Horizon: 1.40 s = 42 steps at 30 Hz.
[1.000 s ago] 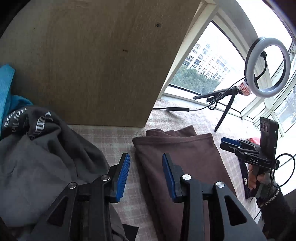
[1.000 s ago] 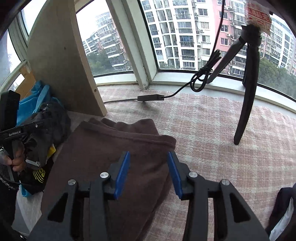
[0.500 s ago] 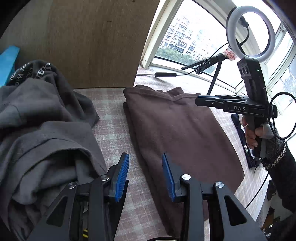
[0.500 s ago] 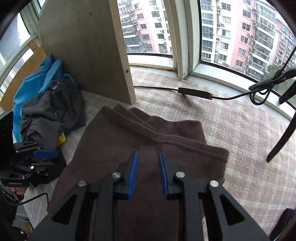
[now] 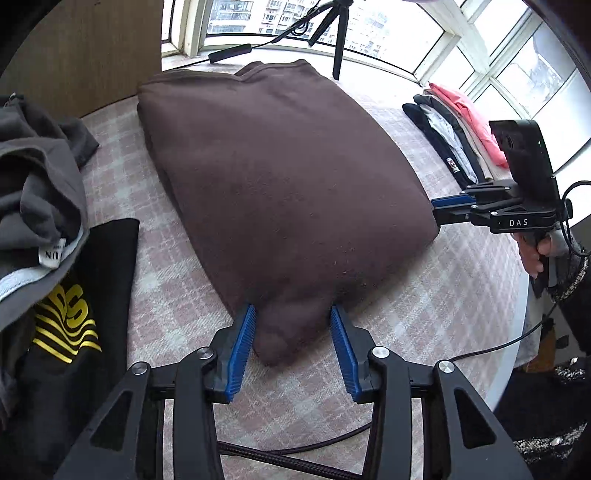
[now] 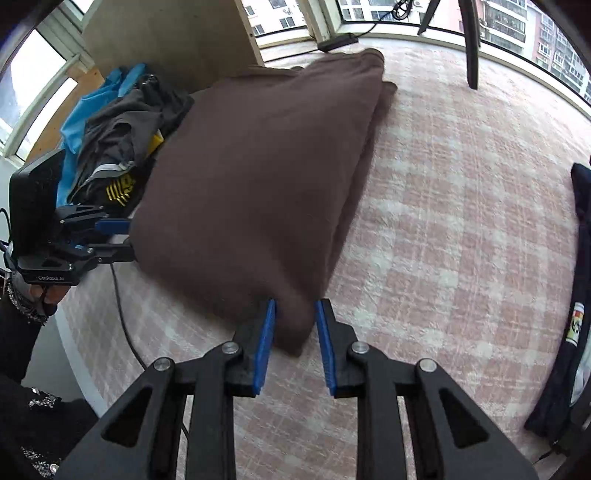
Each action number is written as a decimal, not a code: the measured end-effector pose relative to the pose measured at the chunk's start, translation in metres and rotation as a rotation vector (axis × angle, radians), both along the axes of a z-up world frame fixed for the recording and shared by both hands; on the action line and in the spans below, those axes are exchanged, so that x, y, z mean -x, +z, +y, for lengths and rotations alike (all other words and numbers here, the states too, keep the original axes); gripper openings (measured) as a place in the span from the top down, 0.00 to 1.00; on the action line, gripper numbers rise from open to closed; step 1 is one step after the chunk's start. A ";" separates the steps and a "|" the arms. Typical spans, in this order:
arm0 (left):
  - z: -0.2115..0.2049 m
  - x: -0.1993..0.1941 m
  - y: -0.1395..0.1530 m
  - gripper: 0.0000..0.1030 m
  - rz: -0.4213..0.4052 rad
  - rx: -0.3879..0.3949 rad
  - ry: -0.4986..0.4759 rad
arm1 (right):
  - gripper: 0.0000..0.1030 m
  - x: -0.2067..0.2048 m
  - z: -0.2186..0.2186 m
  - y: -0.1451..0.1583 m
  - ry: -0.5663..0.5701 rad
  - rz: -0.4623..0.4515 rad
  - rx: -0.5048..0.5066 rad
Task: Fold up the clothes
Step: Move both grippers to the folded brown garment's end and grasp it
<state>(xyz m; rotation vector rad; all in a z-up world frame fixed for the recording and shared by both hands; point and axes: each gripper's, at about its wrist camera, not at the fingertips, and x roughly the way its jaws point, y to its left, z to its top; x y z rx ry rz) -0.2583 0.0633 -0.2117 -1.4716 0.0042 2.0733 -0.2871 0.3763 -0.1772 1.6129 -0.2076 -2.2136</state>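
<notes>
Brown garment folded on table, my left gripper and right gripper each straddling a near corner, jaws opening, pads not pinching

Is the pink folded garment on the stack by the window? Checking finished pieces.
Yes, the pink folded garment lies atop the dark folded clothes beside the window.

Home, high-rise flat: bay window overlooks apartment blocks. Clothes pile and folded stack on checked cloth.
</notes>
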 end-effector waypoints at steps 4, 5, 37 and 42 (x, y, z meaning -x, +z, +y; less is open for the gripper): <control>-0.022 -0.022 0.017 0.52 0.062 -0.011 0.015 | 0.67 -0.032 0.027 0.032 -0.065 0.135 -0.010; -0.023 -0.024 0.013 0.52 0.048 -0.006 0.012 | 0.62 -0.036 0.026 0.033 -0.048 0.143 -0.014; -0.030 0.203 0.000 0.44 -0.019 -0.017 0.272 | 0.30 0.174 0.024 0.032 -0.177 0.121 0.145; -0.027 0.227 -0.023 0.44 -0.054 -0.002 0.264 | 0.30 0.202 0.015 0.002 -0.148 0.087 0.098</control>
